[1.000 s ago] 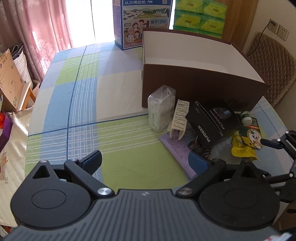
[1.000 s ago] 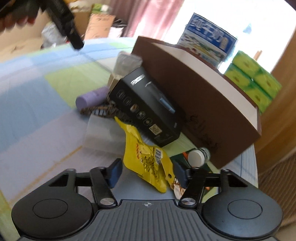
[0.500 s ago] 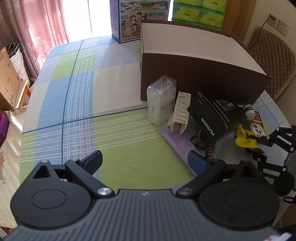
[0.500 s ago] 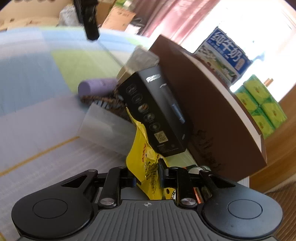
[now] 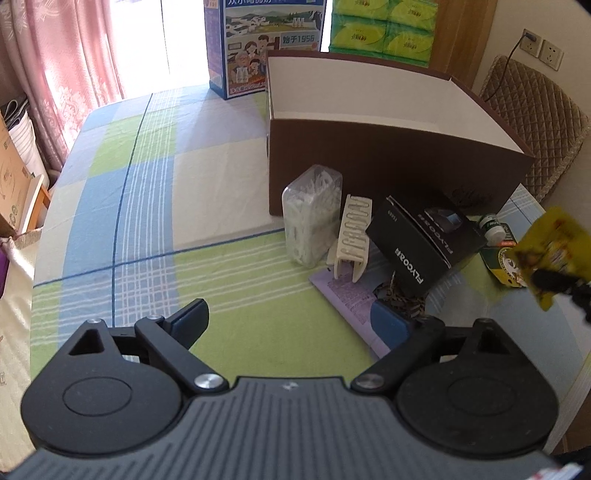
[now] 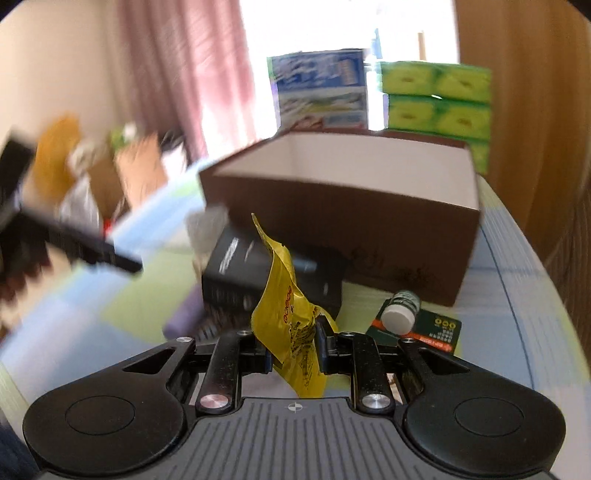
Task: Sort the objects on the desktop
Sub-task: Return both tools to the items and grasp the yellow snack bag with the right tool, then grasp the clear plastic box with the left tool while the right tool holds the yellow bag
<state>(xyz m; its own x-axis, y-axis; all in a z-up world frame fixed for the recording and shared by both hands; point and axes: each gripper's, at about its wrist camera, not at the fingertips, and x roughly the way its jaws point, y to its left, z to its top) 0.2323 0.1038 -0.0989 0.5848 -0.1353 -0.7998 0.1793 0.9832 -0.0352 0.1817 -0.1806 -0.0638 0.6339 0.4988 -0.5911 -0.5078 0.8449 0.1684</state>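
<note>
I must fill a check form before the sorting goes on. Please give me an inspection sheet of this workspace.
Surface: table under a checked blue, green and white cloth.
Job's things: open brown cardboard box with white inside; black printed carton leaning before it; clear plastic tub of white pieces; cream slotted plastic rack; white-capped small bottle; lilac printed sheet.
Clutter: blue milk carton and green tissue packs behind the box.
Grippers: left gripper open, holding nothing; right gripper shut on a yellow foil snack packet, lifted.
Cables: dark cord at a wall socket.
Surroundings: pink curtain, quilted brown chair.
</note>
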